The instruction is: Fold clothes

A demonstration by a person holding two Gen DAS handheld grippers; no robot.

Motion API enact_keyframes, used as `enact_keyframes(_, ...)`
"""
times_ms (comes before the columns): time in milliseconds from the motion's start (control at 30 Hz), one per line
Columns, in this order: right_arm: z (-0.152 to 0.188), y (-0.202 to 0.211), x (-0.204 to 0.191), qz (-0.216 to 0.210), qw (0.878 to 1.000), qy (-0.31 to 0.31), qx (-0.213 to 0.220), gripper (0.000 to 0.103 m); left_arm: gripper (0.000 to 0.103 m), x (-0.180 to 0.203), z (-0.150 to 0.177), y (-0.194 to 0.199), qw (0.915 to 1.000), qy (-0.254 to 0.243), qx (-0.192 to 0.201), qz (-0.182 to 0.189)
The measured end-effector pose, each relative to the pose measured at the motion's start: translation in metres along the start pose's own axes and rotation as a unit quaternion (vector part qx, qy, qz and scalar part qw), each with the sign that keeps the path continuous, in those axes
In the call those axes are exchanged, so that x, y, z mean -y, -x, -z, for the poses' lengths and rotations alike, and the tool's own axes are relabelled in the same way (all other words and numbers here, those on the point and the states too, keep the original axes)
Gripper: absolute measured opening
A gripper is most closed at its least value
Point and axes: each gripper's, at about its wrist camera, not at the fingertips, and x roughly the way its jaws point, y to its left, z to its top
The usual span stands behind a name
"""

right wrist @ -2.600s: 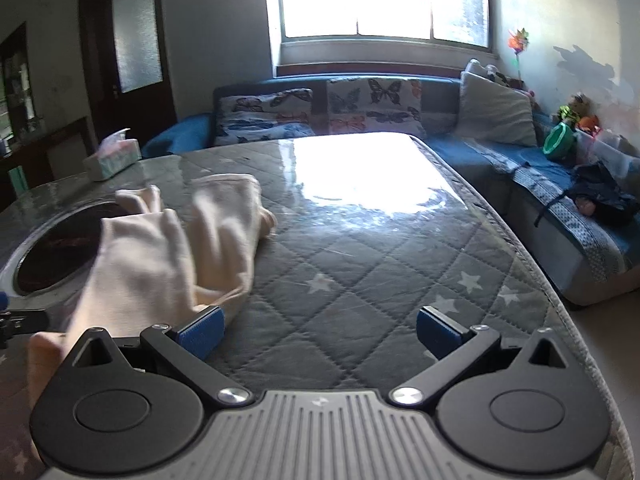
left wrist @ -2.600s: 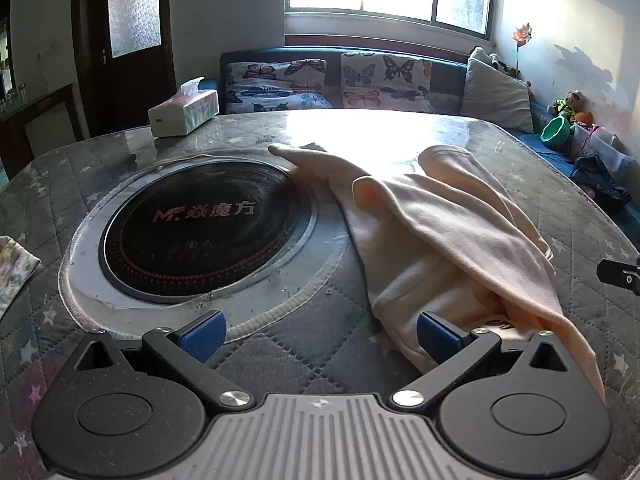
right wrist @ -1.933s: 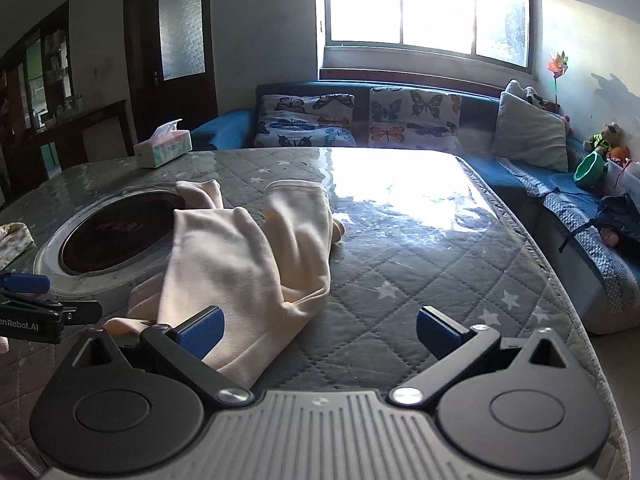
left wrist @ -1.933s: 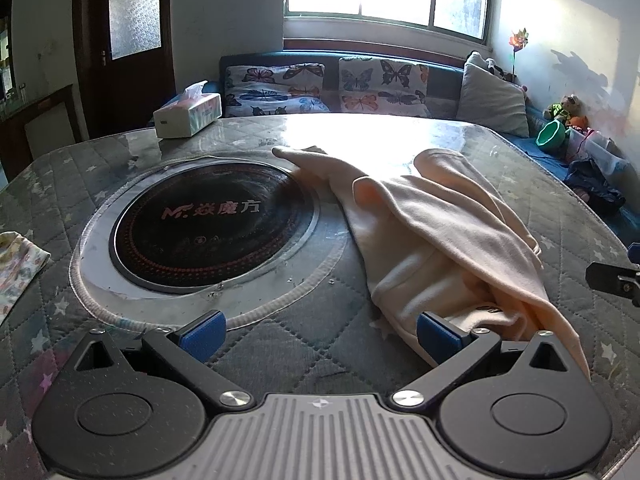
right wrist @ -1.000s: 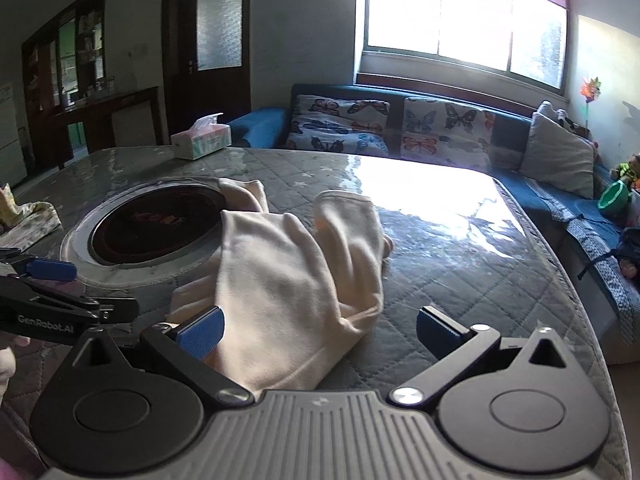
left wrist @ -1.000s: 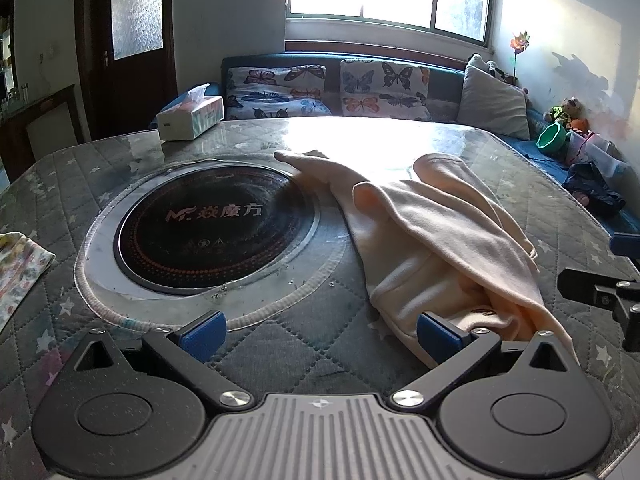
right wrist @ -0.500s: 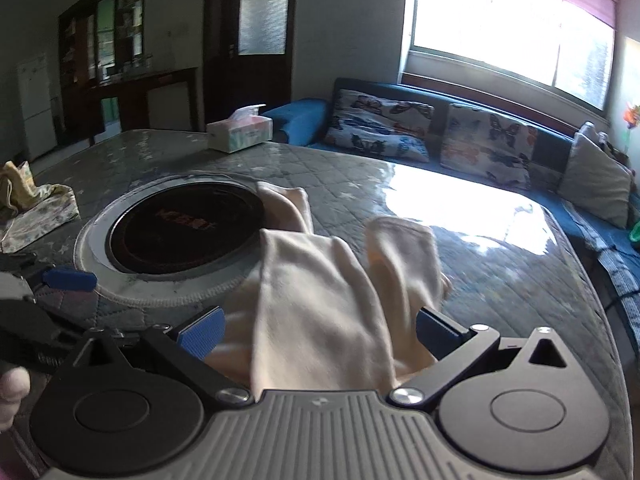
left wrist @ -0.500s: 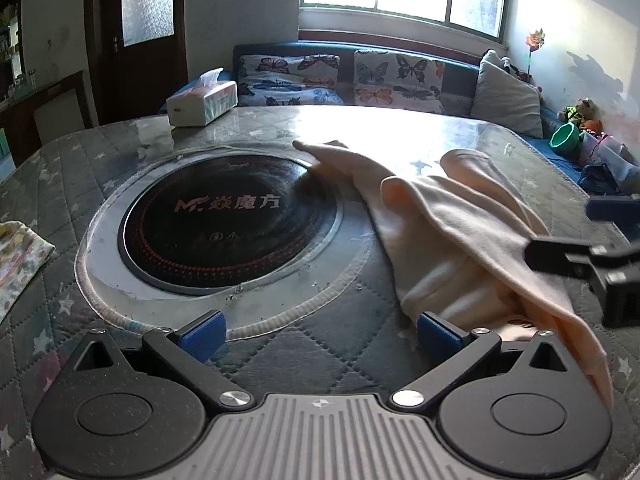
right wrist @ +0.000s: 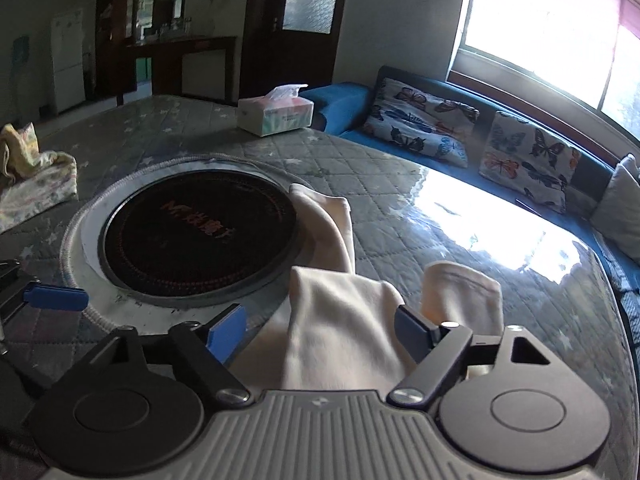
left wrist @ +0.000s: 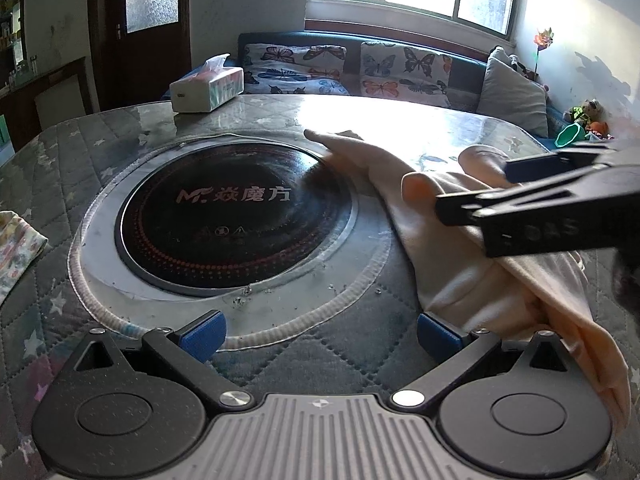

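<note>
Right claw (right wrist: 320,330) closing, pads not yet pressing; a raised fold of the cream garment (right wrist: 344,320) sits between its jaws. Left claw (left wrist: 320,330) spread wide, nothing gripped, its right pad at the garment's near edge. Garment lies crumpled on the quilted desk (left wrist: 52,168), one end lapping the round black cooktop (left wrist: 236,216). Tissue box (left wrist: 206,90) at far edge, well apart.

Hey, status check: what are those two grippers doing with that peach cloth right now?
Left gripper open, nothing between its pads. Right gripper closing around the peach garment, not yet pinching. Garment crumpled, one end over the black cooktop. Nothing blocking.
</note>
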Motion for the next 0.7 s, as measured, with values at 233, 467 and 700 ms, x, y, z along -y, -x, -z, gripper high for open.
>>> enact_keyframes(233,-0.008,-0.031,-0.001,0.008,0.999,0.017,-0.027,0.061,0.103,-0.003,0.001,-0.006,1.0,0.004,-0.008,0.001)
enact_keyframes(467,-0.004,-0.038,0.012,0.008,0.999,0.001,-0.036,0.026,0.103,-0.004,0.001,-0.01,0.9999,0.006,-0.013,-0.001)
enact_keyframes(700,0.002,-0.015,0.03,0.013,1.0,-0.024,-0.007,0.007,0.103,0.0,0.0,-0.009,1.0,0.001,-0.01,-0.001)
